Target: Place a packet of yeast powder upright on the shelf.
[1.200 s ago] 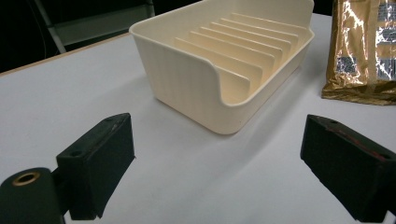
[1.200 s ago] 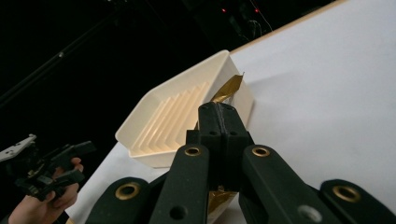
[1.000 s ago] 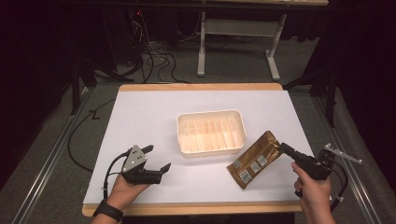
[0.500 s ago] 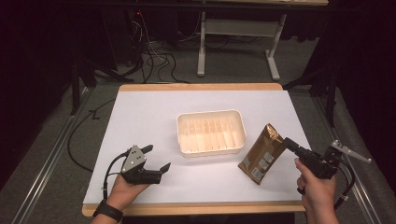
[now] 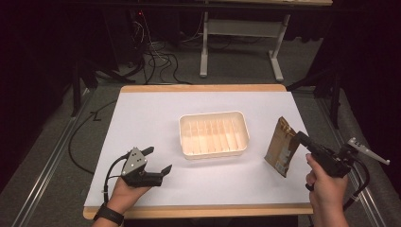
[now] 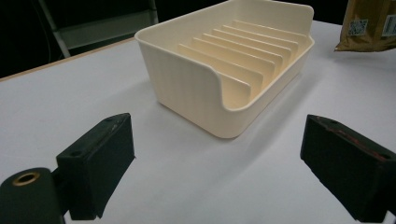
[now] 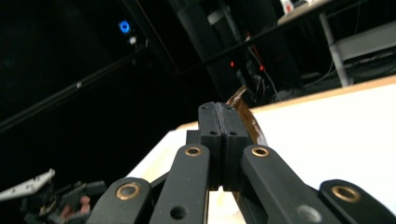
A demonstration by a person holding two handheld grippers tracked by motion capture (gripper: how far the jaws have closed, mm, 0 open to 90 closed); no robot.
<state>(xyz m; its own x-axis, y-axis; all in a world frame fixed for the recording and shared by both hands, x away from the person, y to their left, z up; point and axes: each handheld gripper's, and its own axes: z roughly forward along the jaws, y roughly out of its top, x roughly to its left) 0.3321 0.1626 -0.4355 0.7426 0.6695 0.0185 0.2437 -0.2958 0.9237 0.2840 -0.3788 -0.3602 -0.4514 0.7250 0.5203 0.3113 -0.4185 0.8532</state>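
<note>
The desk (image 5: 156,118), white-topped with a wooden rim, carried everything; near its middle, a little toward the right edge, sat the cream tray (image 5: 213,134) with ribbed dividers, nothing inside it (the left gripper view looked at one rounded corner (image 6: 219,88) from close by); the brown packet (image 5: 282,147) stood nearly upright near the right edge, just beside the tray but apart from it, its lower end at the desk surface; the right gripper (image 5: 299,137) was clamped on the packet's edge, jaws pressed together with the brown material (image 7: 245,116) showing past them; the left gripper (image 5: 158,161) rested in a hand by the front-left corner, jaws spread wide with nothing between them.
</note>
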